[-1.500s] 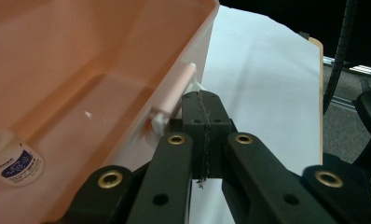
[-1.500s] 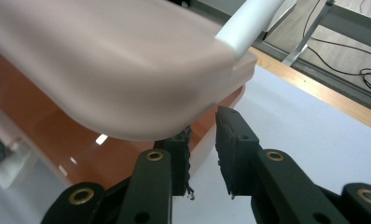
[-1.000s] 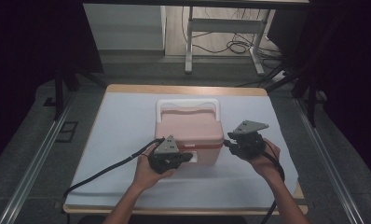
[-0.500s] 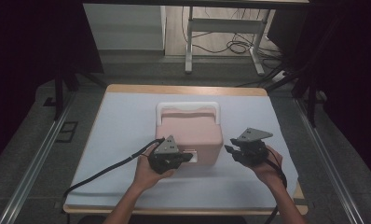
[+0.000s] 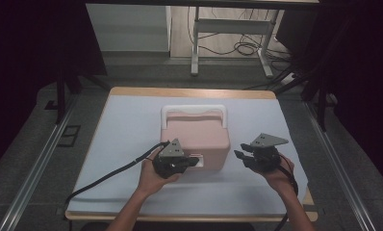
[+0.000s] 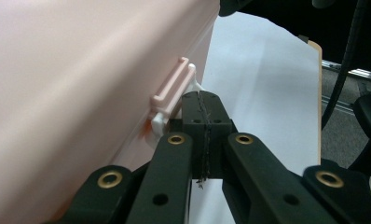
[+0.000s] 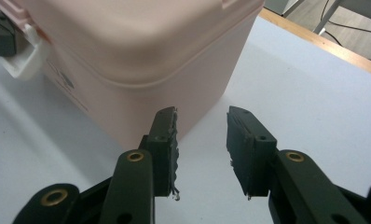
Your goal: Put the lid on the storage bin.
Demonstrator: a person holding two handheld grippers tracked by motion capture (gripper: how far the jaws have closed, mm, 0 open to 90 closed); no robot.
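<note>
Right gripper (image 5: 241,157) dropped lower beside the pink cooler box (image 5: 194,134), jaws opening, empty. Left gripper (image 6: 203,103) closed at the white latch (image 6: 161,120); lid unopened.

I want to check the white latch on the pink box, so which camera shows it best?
The left gripper view: the latch sits close up beside the shut left tongs. The right gripper view catches it at the frame's edge; the high view shows it small on the box's front.
</note>
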